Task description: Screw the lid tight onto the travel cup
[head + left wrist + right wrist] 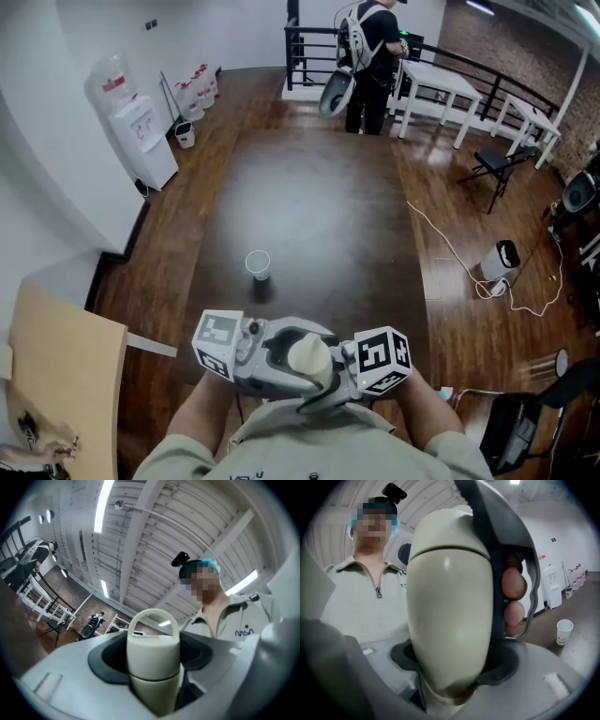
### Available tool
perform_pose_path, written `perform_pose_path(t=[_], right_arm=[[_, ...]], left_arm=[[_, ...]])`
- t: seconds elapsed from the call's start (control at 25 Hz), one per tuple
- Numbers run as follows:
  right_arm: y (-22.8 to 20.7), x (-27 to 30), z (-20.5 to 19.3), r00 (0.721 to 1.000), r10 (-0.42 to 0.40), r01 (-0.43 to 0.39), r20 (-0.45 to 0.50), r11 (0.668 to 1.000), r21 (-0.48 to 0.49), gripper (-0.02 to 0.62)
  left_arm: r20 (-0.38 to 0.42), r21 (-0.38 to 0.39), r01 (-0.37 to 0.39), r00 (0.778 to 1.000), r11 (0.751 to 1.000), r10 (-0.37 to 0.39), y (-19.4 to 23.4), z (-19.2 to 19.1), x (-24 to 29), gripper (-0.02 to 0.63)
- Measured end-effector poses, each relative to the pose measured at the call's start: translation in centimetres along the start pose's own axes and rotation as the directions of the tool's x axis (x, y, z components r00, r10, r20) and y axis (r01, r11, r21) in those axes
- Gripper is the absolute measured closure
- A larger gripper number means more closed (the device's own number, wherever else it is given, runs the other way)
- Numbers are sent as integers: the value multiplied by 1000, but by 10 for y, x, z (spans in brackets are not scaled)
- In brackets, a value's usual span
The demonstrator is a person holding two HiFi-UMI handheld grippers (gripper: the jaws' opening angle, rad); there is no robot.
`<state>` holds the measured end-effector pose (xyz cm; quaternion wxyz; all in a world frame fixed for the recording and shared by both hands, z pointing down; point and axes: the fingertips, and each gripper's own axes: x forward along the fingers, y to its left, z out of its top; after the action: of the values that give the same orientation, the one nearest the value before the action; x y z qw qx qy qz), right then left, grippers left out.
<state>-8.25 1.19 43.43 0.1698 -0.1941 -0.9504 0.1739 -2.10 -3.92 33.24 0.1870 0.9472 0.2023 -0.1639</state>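
Observation:
I hold a cream travel cup (309, 354) close to my chest, between both grippers. In the left gripper view the cup's body (153, 681) rises from between the jaws. Its lid (153, 646), with a loop handle, sits on top above a thin seam. My left gripper (154, 691) is shut on the cup, and its marker cube (217, 342) shows in the head view. My right gripper (450, 686) is shut on the cup's lower end (450, 620). A dark jaw and a hand's fingers (513, 597) lie along the cup's right side there.
A paper cup (258, 263) stands on the dark wooden floor ahead. A water dispenser (141, 141) stands by the left wall and a wooden board (56, 375) lies at my left. A person (370, 56), white tables and a folding chair (497, 167) are at the far end.

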Motion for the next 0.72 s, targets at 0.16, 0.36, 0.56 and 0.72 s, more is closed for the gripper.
perform_pose_path(t=[0.16,0.36,0.56,0.72], right_arm=[[-5,-1,-1,999,-31,31,-6,1000,-2,292],[-32,-13,5,979,-201,201,27,979,12,291],[-70,-33,8,884,-464,463,49,886,39,291],[-96,-50,7,745,-666,665,49,746,37,291]], left_arm=[[-4,14,-10,1000,1000,10,3,-1,0,298],[25,85,-168,986,982,167,19,6,-10,267],[116,199,-495,869,846,482,44,15,-27,254],[160,306,-668,739,679,655,52,17,-33,253]])
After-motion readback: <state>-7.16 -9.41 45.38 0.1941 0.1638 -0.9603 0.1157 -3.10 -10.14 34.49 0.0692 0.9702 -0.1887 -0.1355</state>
